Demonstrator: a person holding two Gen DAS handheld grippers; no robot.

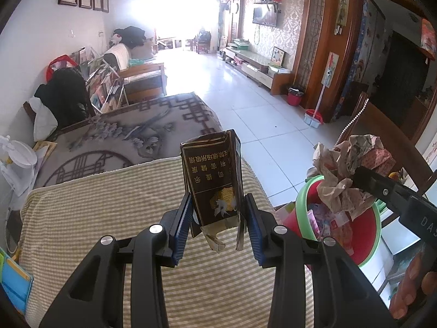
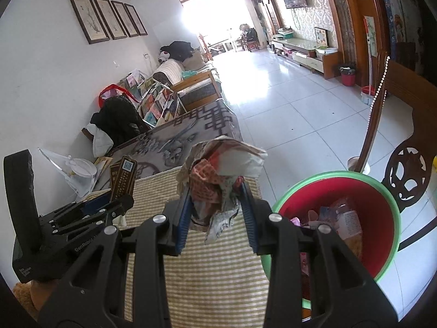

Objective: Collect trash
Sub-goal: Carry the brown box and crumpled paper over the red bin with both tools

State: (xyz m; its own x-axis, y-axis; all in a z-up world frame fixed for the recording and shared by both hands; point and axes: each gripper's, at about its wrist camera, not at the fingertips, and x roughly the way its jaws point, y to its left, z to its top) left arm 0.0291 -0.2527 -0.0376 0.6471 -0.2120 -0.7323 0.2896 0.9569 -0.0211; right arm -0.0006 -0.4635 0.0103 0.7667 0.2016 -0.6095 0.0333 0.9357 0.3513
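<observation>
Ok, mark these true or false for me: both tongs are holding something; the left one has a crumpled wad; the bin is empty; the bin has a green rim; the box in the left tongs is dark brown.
1. Both tongs hold something. True: the left tongs and the right tongs each grip an item.
2. The left tongs hold a crumpled wad. False: they grip a flattened box; the crumpled paper is in the right tongs.
3. The bin is empty. False: wrappers already lie inside.
4. The bin has a green rim. True.
5. The box is dark brown. True.
</observation>
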